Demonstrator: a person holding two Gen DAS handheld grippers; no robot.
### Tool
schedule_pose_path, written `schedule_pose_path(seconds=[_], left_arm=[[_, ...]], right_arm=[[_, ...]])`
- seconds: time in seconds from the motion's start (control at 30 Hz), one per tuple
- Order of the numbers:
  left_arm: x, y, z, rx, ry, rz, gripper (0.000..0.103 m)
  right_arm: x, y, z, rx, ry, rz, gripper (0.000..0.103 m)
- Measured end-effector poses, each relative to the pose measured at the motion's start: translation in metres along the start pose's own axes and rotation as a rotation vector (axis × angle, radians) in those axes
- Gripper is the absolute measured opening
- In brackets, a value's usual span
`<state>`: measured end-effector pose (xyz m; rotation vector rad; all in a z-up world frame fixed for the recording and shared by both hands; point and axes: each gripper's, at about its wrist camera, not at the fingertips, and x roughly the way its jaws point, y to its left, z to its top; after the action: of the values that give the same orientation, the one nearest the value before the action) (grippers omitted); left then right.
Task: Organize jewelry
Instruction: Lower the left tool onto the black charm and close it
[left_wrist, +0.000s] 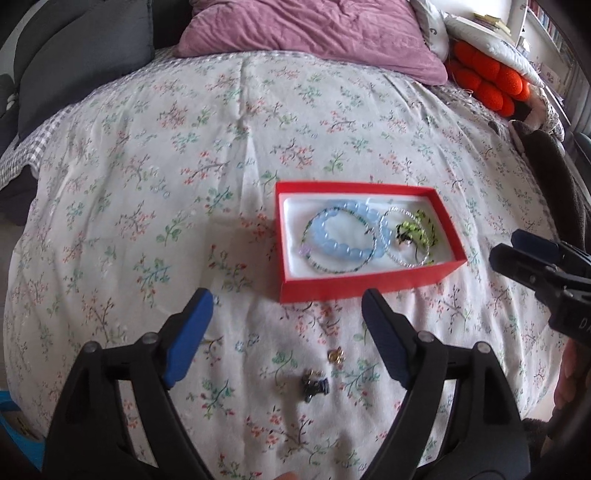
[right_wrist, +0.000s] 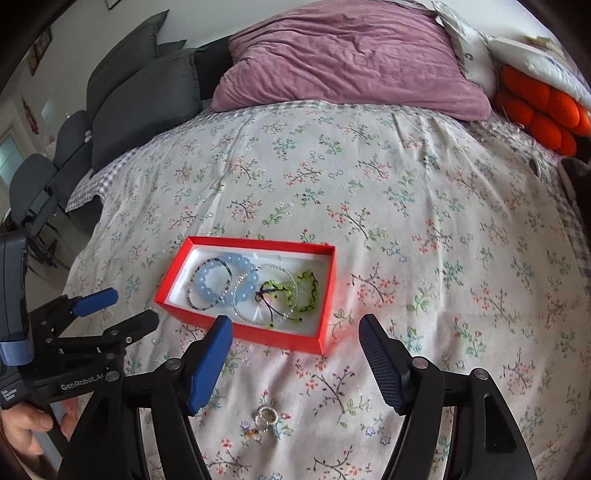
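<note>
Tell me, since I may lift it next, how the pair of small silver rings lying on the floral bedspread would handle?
The pair of small silver rings looks thin, so probably light and rigid. Lying flat in the soft floral bedspread, they may sink, giving the wide blue fingertips of the open right gripper little edge to pinch. Smooth metal could slip.

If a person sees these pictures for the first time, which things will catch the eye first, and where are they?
The red box in the middle of the flowered bedspread stands out most, with a pale blue bead bracelet and a green one inside. Nearer, small loose pieces lie on the cloth: silver rings between the open right gripper fingers. A purple pillow lies behind.
</note>
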<state>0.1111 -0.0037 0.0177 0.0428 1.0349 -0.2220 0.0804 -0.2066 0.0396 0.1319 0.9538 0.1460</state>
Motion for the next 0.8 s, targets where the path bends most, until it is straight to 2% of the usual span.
schedule_pose_path(seconds=[0.2,0.4,0.6,0.7,0.8], left_arm=[[0.0,0.006,-0.016,-0.002,0.054,-0.015,0.085],[0.004,0.006,-0.034,0.04,0.092,-0.031,0.086],[0.017,0.009,-0.058,0.059,0.169,-0.055,0.086],[0.02,0.008,-0.069,0.084,0.17,-0.06,0.086],[0.02,0.004,-0.081,0.139,0.136,-0.051,0.086]], right_arm=[[0.002,-0.009,-0.018,0.026,0.055,0.009,0.076],[0.007,-0.007,-0.038,-0.03,0.101,-0.018,0.078],[0.01,-0.004,-0.063,-0.101,0.13,-0.051,0.078],[0.013,-0.004,-0.075,-0.138,0.137,-0.064,0.078],[0.019,-0.006,-0.088,-0.18,0.159,-0.085,0.078]])
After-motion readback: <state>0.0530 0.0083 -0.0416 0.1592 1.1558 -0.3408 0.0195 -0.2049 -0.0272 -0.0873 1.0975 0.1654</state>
